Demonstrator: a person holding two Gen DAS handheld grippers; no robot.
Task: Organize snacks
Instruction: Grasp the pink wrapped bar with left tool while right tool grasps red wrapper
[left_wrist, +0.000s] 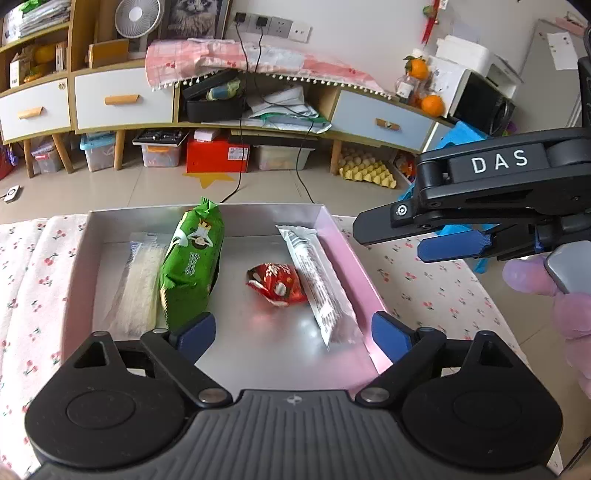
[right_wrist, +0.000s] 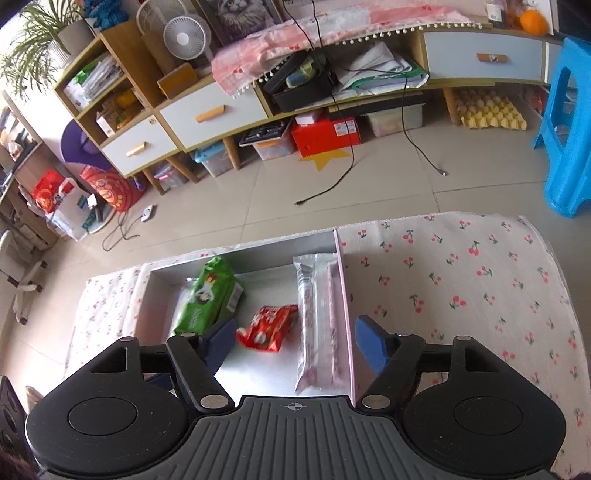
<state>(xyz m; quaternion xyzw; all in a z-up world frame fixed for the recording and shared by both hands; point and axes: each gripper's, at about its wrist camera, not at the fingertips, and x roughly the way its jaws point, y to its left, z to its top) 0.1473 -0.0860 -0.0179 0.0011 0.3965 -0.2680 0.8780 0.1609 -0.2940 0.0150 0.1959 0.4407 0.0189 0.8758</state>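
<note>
shallow box (left_wrist: 334, 236) with silver floor and pink right wall, sitting on cherry-print tablecloth (left_wrist: 424, 288). four snacks inside, laid roughly side by side. from left in the left wrist view: clear flat pack of pale wafers (left_wrist: 138, 288) along the left side; green snack bag (left_wrist: 192, 266) just beside it, touching or overlapping its edge, top end toward the far wall; small red packet (left_wrist: 277, 284) near the floor's middle; long white-and-silver bar wrapper (left_wrist: 317, 280) along the pink right wall, close beside the red packet.

left gripper (left_wrist: 293, 334) above the near part of the box, pointing down at a slant, jaws spread wide, nothing between the blue pads (left_wrist: 195, 334). left pad close over the near end of the green bag; contact cannot be told. right pad over the pink wall's near end.

right gripper (left_wrist: 391, 240) seen side-on at right edge of the left wrist view, above the cloth beyond the box's right wall, held by a hand in a pale purple glove (left_wrist: 535, 280). in its own view, right gripper (right_wrist: 295, 345) parted, nothing gripped; red packet (right_wrist: 267, 328) and bar wrapper (right_wrist: 319, 325) visible below the gap, lying on the box floor. green bag (right_wrist: 208, 299) just past its left pad (right_wrist: 221, 341).

background: low cabinet with drawers (right_wrist: 192, 114), desk fan (right_wrist: 184, 37), blue stool (right_wrist: 569, 122), yellow egg tray (right_wrist: 491, 112), cables on tiled floor (right_wrist: 332, 184).
</note>
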